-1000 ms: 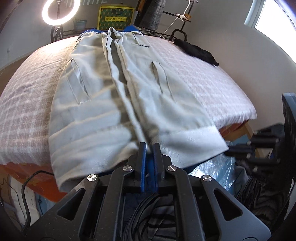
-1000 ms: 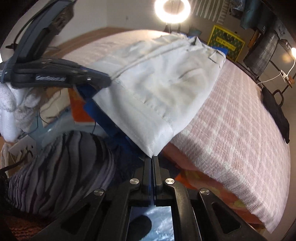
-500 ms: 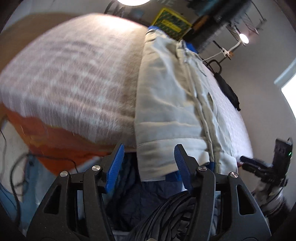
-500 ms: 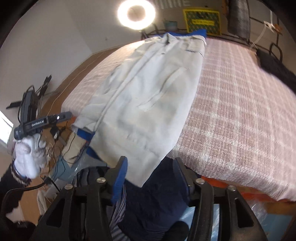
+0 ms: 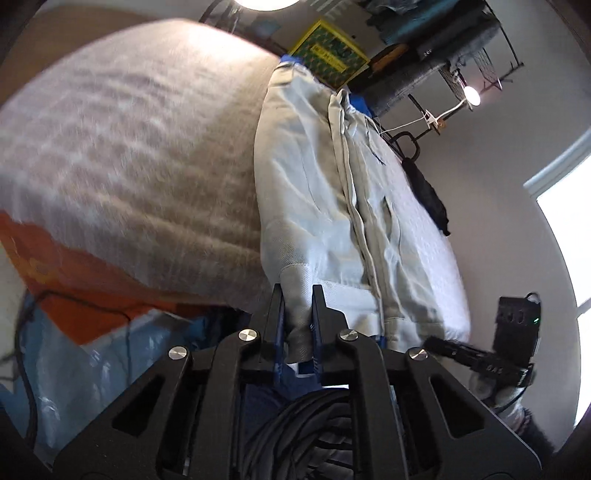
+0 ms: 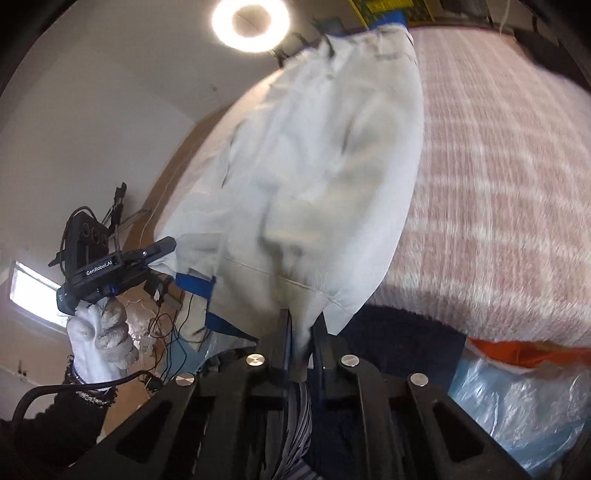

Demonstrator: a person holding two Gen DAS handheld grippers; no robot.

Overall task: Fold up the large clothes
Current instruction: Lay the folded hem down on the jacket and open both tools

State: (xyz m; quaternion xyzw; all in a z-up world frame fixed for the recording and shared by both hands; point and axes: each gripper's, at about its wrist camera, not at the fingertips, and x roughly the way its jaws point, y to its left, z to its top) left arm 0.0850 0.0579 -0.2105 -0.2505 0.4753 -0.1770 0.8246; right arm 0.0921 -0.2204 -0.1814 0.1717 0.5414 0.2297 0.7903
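The pale grey garment (image 5: pixel 325 206) lies lengthwise on the checked bed (image 5: pixel 129 155), its hem hanging over the near edge. We pinch that hem at both corners: our left gripper (image 5: pixel 297 314) clamps one, our right gripper (image 6: pixel 303 332) the other. A ring light (image 6: pixel 250 23) glows beyond the far edge.
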